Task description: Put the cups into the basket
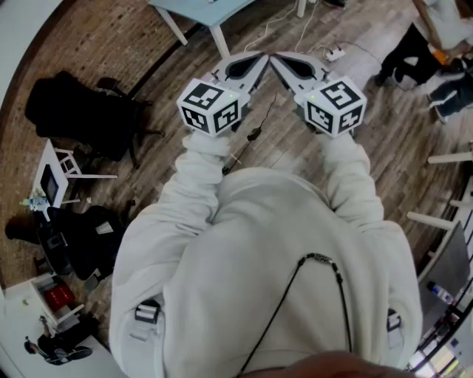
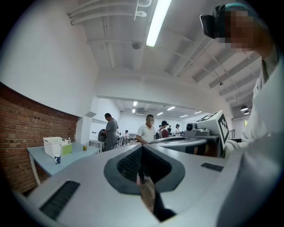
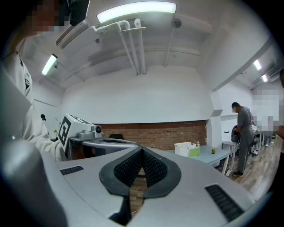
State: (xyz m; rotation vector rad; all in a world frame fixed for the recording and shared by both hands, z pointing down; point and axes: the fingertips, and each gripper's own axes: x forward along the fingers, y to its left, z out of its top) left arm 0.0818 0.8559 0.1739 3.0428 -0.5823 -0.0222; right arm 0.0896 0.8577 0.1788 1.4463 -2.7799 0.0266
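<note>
Room: wood-plank floor (image 1: 281, 140), brick wall (image 2: 17, 133).
Table (image 2: 73, 154): pale blue, by the brick wall, well apart from both claws.
Basket (image 2: 52, 145): white, on table, open side up.
Cup (image 2: 57, 159): small, dark, upright at table's near edge, just beside basket; handle too small to tell.
Left gripper (image 2: 142, 148): jaws together, nothing btwn.
Right gripper (image 3: 142, 150): jaws together, nothing btwn; tip close to left's.

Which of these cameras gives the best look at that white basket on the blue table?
The left gripper view: the white basket looks largest there, with nothing in front of it. The right gripper view shows the basket smaller. The head view catches only a corner of the table, no basket.
</note>
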